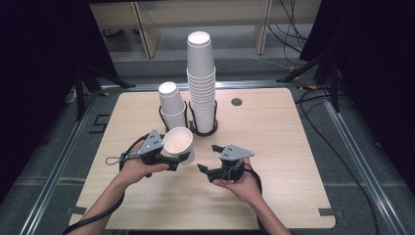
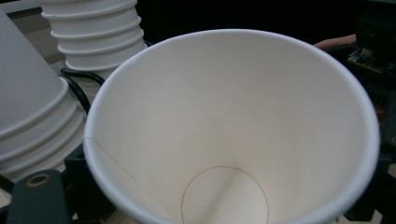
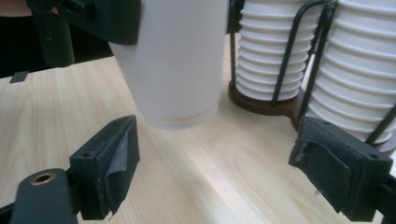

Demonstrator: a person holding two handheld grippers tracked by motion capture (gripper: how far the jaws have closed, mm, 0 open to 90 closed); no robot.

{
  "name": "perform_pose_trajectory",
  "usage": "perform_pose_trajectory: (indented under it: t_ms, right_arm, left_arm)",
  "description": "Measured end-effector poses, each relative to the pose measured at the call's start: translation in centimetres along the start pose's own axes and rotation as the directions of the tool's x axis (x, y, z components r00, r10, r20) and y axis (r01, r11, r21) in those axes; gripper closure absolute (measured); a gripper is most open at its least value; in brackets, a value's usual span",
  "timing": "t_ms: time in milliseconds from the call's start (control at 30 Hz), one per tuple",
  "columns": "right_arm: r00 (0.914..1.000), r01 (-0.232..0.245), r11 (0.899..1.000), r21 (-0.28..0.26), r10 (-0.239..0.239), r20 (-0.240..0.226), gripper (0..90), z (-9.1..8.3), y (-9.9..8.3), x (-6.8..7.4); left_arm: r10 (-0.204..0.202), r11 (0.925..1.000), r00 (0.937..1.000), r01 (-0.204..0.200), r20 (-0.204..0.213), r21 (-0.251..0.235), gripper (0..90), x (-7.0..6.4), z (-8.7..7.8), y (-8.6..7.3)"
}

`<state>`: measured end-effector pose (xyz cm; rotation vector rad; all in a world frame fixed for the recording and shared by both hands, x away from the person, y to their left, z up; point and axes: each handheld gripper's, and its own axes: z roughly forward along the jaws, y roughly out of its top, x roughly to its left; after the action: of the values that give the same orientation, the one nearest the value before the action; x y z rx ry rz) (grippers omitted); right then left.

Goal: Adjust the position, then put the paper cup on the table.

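My left tongs (image 1: pixel 180 157) pinch a paper cup (image 1: pixel 179 143) just before the short stack (image 1: pixel 172 105), mouth tipped toward me; right tongs (image 1: pixel 209 157) spread, ready to assist

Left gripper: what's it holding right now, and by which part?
The left gripper holds a single white paper cup by its lower side wall, off the table; the right gripper is open.

White paper cup (image 1: pixel 178 142), white cup stacks (image 1: pixel 201 83), black wire holders (image 1: pixel 203 128), pale wood-grain table (image 1: pixel 274 137)
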<state>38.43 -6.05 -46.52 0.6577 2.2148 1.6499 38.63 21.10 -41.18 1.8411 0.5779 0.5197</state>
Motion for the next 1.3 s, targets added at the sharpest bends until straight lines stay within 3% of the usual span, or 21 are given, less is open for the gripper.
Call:
perform_pose_trajectory:
  t_ms: [33,233,267,300,333,500,633,667,700,733,767,800,833,867,933,1033,1067,1100,1233,1267,1300]
  right_arm:
    - [0.9995,0.014,1.000,0.010,-0.015,0.028,14.9,-0.3,0.0,-0.1]
    - [0.9998,-0.015,1.000,-0.008,0.015,0.010,14.9,-1.0,-0.2,0.0]
    - [0.9994,0.008,1.000,-0.006,-0.008,0.034,14.9,-1.2,-0.2,-0.1]
    - [0.9999,-0.008,1.000,-0.013,0.008,0.013,14.9,-1.3,-0.4,-0.1]
    - [0.9991,0.001,1.000,-0.006,-0.001,0.041,14.9,-1.6,-0.4,-0.1]
    - [0.9980,-0.028,0.999,-0.026,0.029,0.056,14.9,-2.5,-0.8,-0.3]
    - [0.9952,-0.059,0.998,-0.012,0.060,0.077,14.9,-3.4,-1.1,-0.5]
    - [0.9955,-0.023,0.999,-0.033,0.026,0.092,14.9,-3.6,-1.2,-0.8]
    - [0.9955,-0.062,0.998,-0.027,0.063,0.070,14.9,-3.7,-1.3,-0.6]
    - [0.9948,-0.066,0.998,-0.016,0.067,0.076,14.9,-3.9,-1.3,-0.6]
    - [0.9942,-0.051,0.998,-0.027,0.053,0.093,14.9,-4.1,-1.4,-0.6]
    - [0.9935,-0.043,0.999,-0.025,0.046,0.105,14.9,-4.3,-1.4,-0.7]
    - [0.9944,-0.063,0.997,-0.032,0.066,0.083,14.9,-4.4,-1.6,-0.7]
    - [0.9931,-0.041,0.999,-0.035,0.045,0.108,14.9,-4.6,-1.6,-0.8]
    - [0.9911,-0.084,0.996,-0.025,0.086,0.102,14.9,-4.8,-1.8,-0.7]
    - [0.9912,-0.053,0.998,-0.044,0.058,0.119,14.9,-5.1,-1.9,-1.1]
    - [0.9892,-0.092,0.994,-0.050,0.097,0.109,14.9,-5.0,-1.9,-0.9]
    - [0.9900,-0.084,0.995,-0.045,0.089,0.110,14.9,-5.1,-1.9,-1.0]
    - [0.9879,-0.064,0.996,-0.056,0.071,0.138,14.9,-5.3,-1.8,-1.3]
    - [0.9871,-0.098,0.994,-0.045,0.103,0.122,14.9,-5.4,-1.9,-1.2]
    - [0.9854,-0.093,0.994,-0.058,0.100,0.138,14.9,-5.5,-1.9,-1.3]
  left_arm:
    - [0.004,1.0000,0.9999,-0.004,-0.009,0.001,13.5,0.0,-0.1,0.0]
    - [0.013,0.9999,0.9991,-0.013,-0.040,0.003,13.5,0.1,-0.8,-0.4]
    - [0.018,0.9998,0.9988,-0.018,-0.045,0.009,13.6,0.2,-1.0,-0.4]
    - [0.022,0.9997,0.9982,-0.022,-0.055,0.011,13.6,0.2,-1.1,-0.6]
    - [0.031,0.9994,0.9972,-0.030,-0.068,0.017,13.6,0.3,-1.2,-0.7]
    - [-0.005,0.9999,0.9959,0.006,-0.090,0.012,13.6,0.6,-2.2,-1.4]
    - [0.010,0.9999,0.9917,-0.008,-0.128,0.014,13.6,1.1,-2.9,-1.9]
    - [-0.019,0.9997,0.9897,0.021,-0.142,0.009,13.6,0.9,-3.0,-2.1]
    - [0.009,0.9997,0.9896,-0.006,-0.143,0.022,13.6,1.1,-3.3,-2.1]
    - [-0.016,0.9996,0.9876,0.019,-0.157,0.023,13.6,1.1,-3.5,-2.2]
    - [0.002,0.9998,0.9875,0.001,-0.158,0.018,13.6,1.2,-3.6,-2.2]
    - [-0.011,0.9997,0.9849,0.015,-0.173,0.018,13.7,1.1,-3.7,-2.4]
    - [-0.001,0.9998,0.9828,0.004,-0.185,0.020,13.7,1.1,-3.9,-2.4]
    - [-0.004,0.9999,0.9818,0.006,-0.190,0.012,13.7,1.1,-3.9,-2.5]
    - [-0.011,0.9999,0.9824,0.012,-0.186,0.006,13.7,1.2,-4.0,-2.6]
    - [-0.028,0.9995,0.9789,0.031,-0.202,0.009,13.7,1.1,-4.3,-2.8]
    - [-0.018,0.9998,0.9791,0.019,-0.202,0.005,13.7,1.2,-4.3,-2.9]
    - [-0.003,1.0000,0.9792,0.004,-0.203,0.007,13.7,1.3,-4.4,-2.9]
    - [-0.034,0.9993,0.9726,0.037,-0.230,0.007,13.7,1.2,-5.0,-3.5]
    - [-0.042,0.9990,0.9698,0.044,-0.240,0.004,13.7,1.2,-5.1,-3.6]
    - [-0.022,0.9997,0.9712,0.023,-0.237,0.001,13.7,1.4,-5.1,-3.7]
